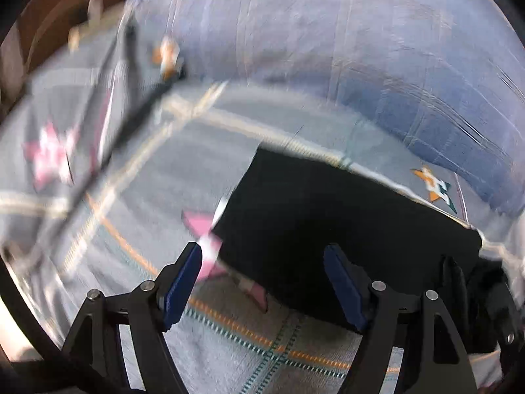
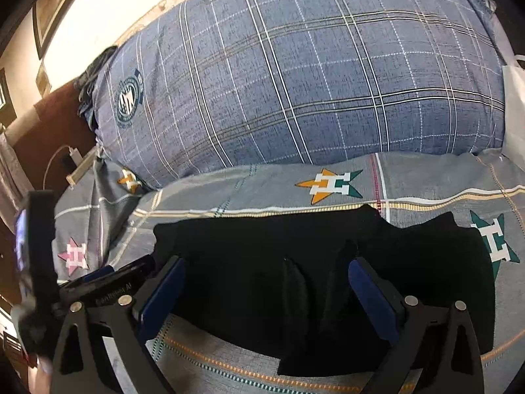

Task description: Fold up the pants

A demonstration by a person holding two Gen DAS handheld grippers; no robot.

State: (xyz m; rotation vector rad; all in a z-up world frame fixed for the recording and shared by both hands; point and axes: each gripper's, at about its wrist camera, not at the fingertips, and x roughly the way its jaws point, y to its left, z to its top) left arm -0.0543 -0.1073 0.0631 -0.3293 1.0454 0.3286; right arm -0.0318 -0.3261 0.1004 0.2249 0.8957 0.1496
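The black pants (image 2: 262,262) lie folded into a compact dark block on the grey star-print bed sheet (image 2: 229,197). In the left wrist view the pants (image 1: 328,216) are ahead and to the right, with a straight left edge. My left gripper (image 1: 262,272) is open and empty, just above the pants' near left corner; this view is motion-blurred. My right gripper (image 2: 265,289) is open and empty, its blue pads either side of the pants' middle folds. The left gripper also shows at the left of the right wrist view (image 2: 108,279).
A large blue plaid pillow (image 2: 295,82) lies behind the pants. A charger with a white cable (image 2: 73,156) sits on the brown surface at the left. A white bag (image 2: 515,105) is at the right edge. Bare sheet lies left of the pants.
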